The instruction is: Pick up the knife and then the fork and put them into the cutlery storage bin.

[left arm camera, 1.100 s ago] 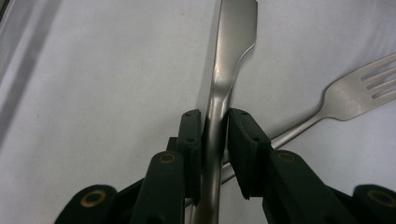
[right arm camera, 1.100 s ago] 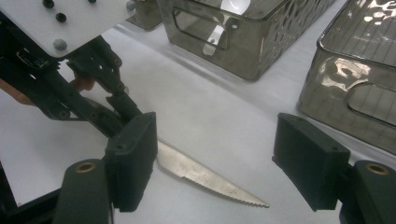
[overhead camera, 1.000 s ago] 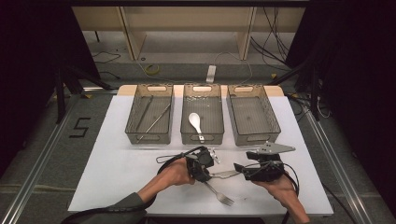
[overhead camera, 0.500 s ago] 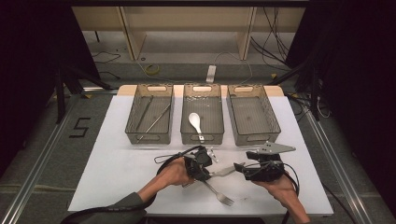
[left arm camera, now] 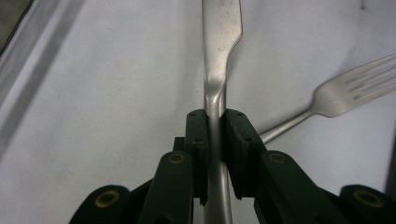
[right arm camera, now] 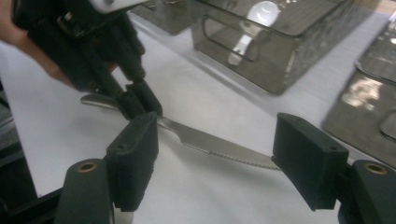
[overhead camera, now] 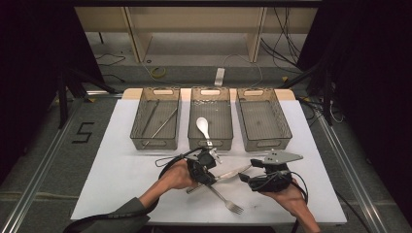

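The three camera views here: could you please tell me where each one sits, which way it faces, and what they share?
High view: fixed above the table's near side, looking forward and down on three baskets; forearms, left gripper and right gripper show.
Left gripper view: rides the left gripper, looking along jaws shut on the knife; fork beside.
Right gripper view: rides the right gripper, open jaws astride the knife blade, facing the left gripper.
Shared: all show the knife.

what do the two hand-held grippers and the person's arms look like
Both are black. The left hand-held gripper trails a looping black cable, and its blocky black pads hang on links with brass-coloured pivots. The right hand-held gripper carries a grey three-cornered plate on top and its own black cable. A dark grey sleeve covers the left forearm near the elbow.
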